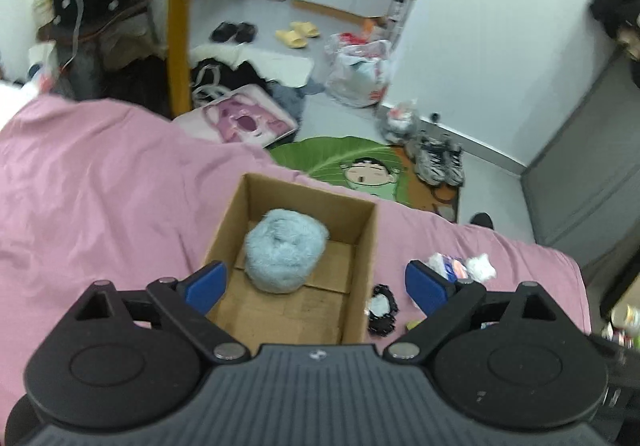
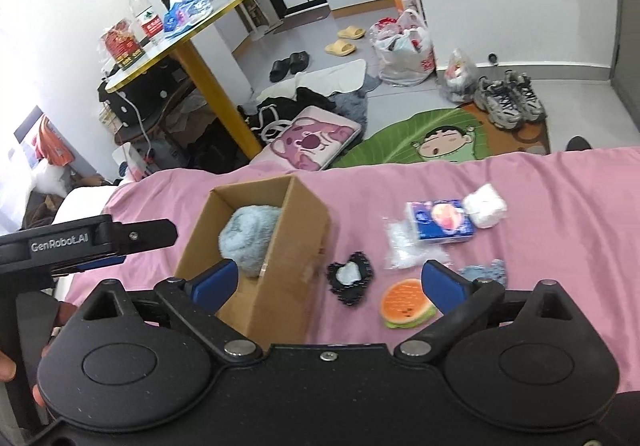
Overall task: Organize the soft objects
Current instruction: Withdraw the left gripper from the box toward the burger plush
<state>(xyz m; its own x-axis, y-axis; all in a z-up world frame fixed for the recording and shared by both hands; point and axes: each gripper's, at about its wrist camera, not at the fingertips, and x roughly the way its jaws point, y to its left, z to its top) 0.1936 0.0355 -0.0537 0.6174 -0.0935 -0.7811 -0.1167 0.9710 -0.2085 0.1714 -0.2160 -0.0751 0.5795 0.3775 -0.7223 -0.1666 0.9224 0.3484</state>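
An open cardboard box (image 1: 362, 246) (image 2: 280, 246) stands on the pink bed sheet, and a fluffy light-blue ball (image 1: 284, 250) (image 2: 248, 236) lies inside it. My left gripper (image 1: 316, 284) hovers open over the box, nothing between its fingers. Right of the box lie a black frilly heart (image 1: 382, 308) (image 2: 351, 278), a watermelon-slice sponge (image 2: 406, 304), a clear plastic bag (image 2: 400, 246), a blue tissue pack (image 2: 442, 220), a white soft lump (image 2: 485, 210) and a blue fabric piece (image 2: 486, 272). My right gripper (image 2: 330, 282) is open above the heart and holds nothing.
The pink sheet (image 2: 560, 206) ends at the bed's far edge. Beyond it the floor holds a green cartoon rug (image 2: 440, 134), sneakers (image 2: 508, 98), a pink cushion (image 2: 312, 138), plastic bags and a yellow-legged table (image 2: 216, 86). A hand holds the left gripper's body (image 2: 92, 242) at the left.
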